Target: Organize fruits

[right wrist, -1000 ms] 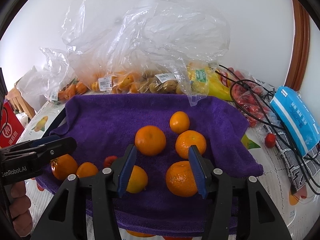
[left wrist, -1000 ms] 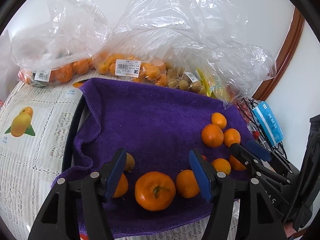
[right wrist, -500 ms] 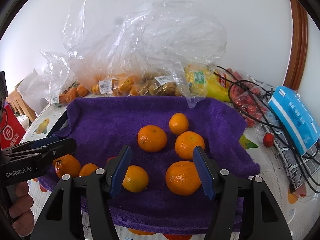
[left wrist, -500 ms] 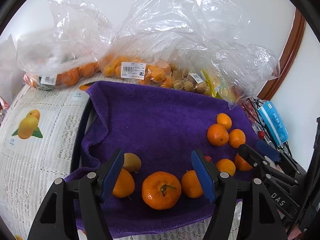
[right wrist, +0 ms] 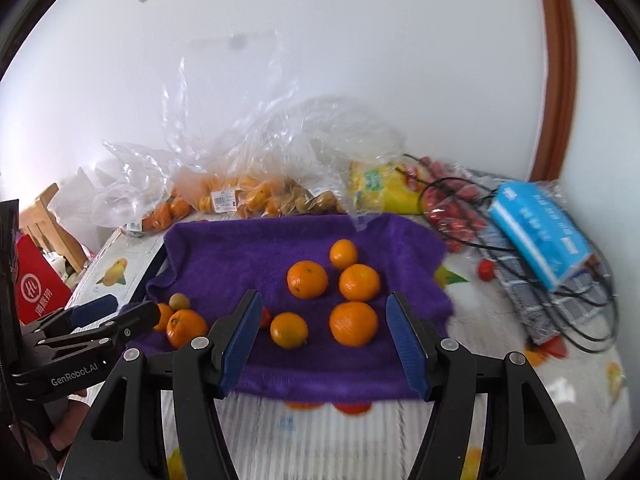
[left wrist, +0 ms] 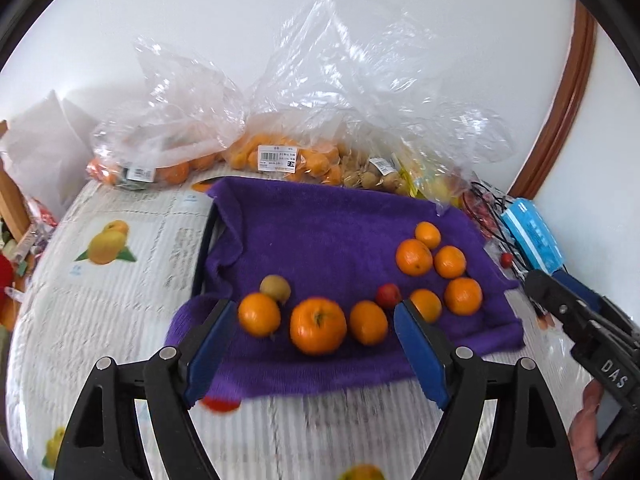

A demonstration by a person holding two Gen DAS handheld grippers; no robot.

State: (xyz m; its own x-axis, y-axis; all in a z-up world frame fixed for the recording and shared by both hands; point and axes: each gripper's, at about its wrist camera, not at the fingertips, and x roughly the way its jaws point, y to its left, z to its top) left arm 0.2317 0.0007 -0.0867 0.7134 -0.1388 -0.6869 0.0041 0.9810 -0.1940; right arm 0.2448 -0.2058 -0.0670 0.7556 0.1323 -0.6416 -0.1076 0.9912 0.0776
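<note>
A purple towel (left wrist: 336,232) lies on the table with several oranges on it. In the left wrist view a row of oranges (left wrist: 318,325) lies along the front edge, with a small brown fruit (left wrist: 275,288) and a small red fruit (left wrist: 387,295); a cluster of oranges (left wrist: 414,257) sits at the right. My left gripper (left wrist: 310,354) is open and empty, just in front of the row. In the right wrist view my right gripper (right wrist: 322,340) is open and empty, in front of the orange cluster (right wrist: 354,323). The left gripper also shows there (right wrist: 108,312).
Clear plastic bags of oranges (left wrist: 276,158) and small brown fruits (left wrist: 376,178) stand behind the towel against the wall. A blue tissue pack (right wrist: 538,224), black cables (right wrist: 568,280) and red fruits (right wrist: 448,204) lie to the right. The tablecloth has printed fruit (left wrist: 106,242).
Both grippers have pulled back and up from the towel; the fruits look smaller and farther. The fruits have not moved. Both grippers stay open.
</note>
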